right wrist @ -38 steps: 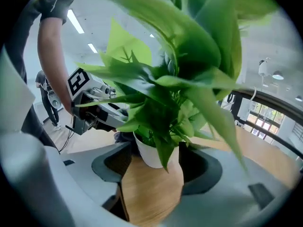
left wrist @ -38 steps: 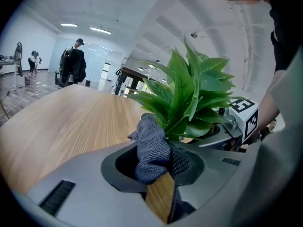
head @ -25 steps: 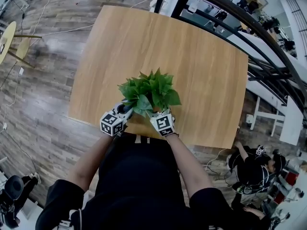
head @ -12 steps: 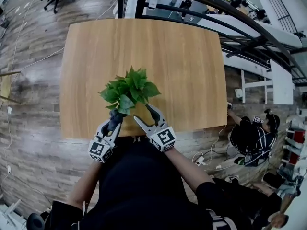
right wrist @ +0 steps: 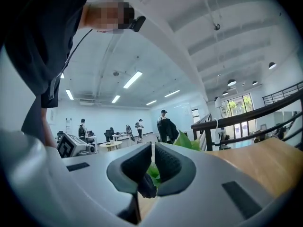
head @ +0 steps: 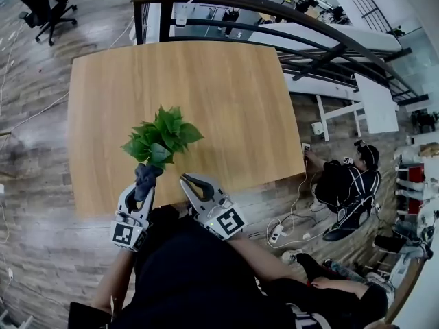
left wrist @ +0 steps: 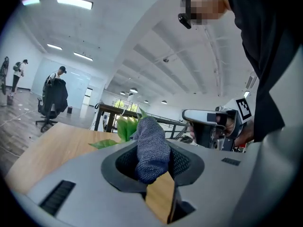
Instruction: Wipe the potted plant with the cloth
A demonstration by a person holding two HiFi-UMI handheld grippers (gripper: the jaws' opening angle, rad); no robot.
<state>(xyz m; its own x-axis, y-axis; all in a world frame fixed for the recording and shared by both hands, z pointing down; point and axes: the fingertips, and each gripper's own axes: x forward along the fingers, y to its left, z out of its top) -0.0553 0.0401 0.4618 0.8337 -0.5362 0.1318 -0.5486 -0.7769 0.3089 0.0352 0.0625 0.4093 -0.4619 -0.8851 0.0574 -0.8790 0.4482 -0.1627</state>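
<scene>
Here the wooden table (head: 226,108) fills the head view, with the potted plant (head: 159,138) standing on it near the edge closest to the person (its pot is hidden beneath the leaves). The right gripper (head: 188,181) is just short of that edge, beside the foliage but apart from it; its jaws have just been closing and now stand pressed almost together on nothing, with leaves visible only beyond the slit. The left gripper (head: 139,196) pinches a bunched grey-blue cloth (head: 146,175), whose free end reaches up to the lowest leaves. Judged from this arrangement, a firm wipe could push the plant over or off the near edge, because neither gripper steadies the pot; the loosely bunched cloth might also snag and tear a leaf. Compared with one second ago, both grippers have left the plant's base and drawn back towards the person, and the right jaws, spread wide half a second ago, have come together.
</scene>
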